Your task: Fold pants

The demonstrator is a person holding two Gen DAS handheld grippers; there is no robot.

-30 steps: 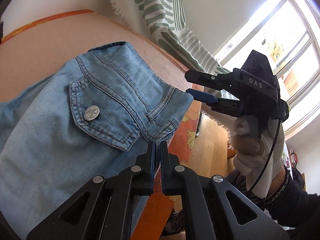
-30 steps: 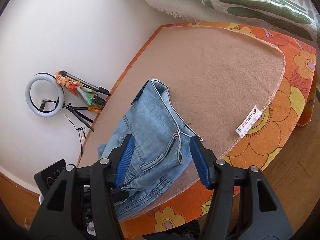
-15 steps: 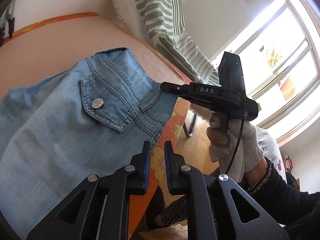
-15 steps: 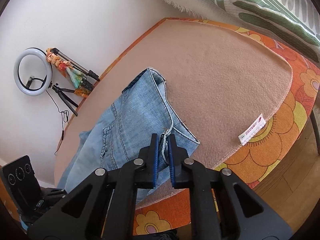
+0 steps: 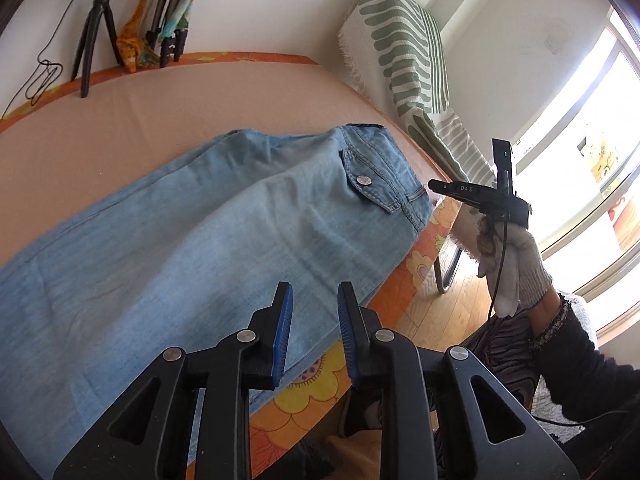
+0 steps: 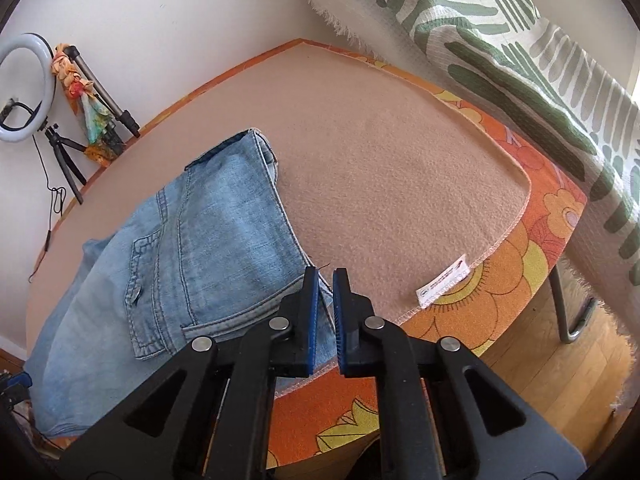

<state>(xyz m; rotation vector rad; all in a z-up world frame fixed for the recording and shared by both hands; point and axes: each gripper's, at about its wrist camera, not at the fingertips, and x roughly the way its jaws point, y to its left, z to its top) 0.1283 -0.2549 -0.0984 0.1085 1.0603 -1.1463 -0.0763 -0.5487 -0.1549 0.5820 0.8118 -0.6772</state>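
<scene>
My light blue denim pants (image 5: pixel 208 240) lie flat on the tan fleece blanket (image 6: pixel 392 184) over the orange flowered cover (image 6: pixel 520 280), waistband toward the near corner. My right gripper (image 6: pixel 325 280) is pinched on the waistband corner. My left gripper (image 5: pixel 314 300) has just been opening, its jaws slightly parted above the leg, gripping nothing

Pants (image 5: pixel 192 248) lie flat on the surface (image 6: pixel 392 176), legs running to 8 o'clock in left wrist view, waistband end at 2 o'clock by the near edge. Left tongs (image 5: pixel 314 308) over the pants' near edge at 6 o'clock. Right tongs (image 6: pixel 325 292) at the waistband corner. Ring light (image 6: pixel 20 88) and tripod (image 5: pixel 94 28) against the wall, 11 o'clock. Draped blanket (image 5: pixel 404 48) beyond the surface's far end, 1 o'clock.
</scene>
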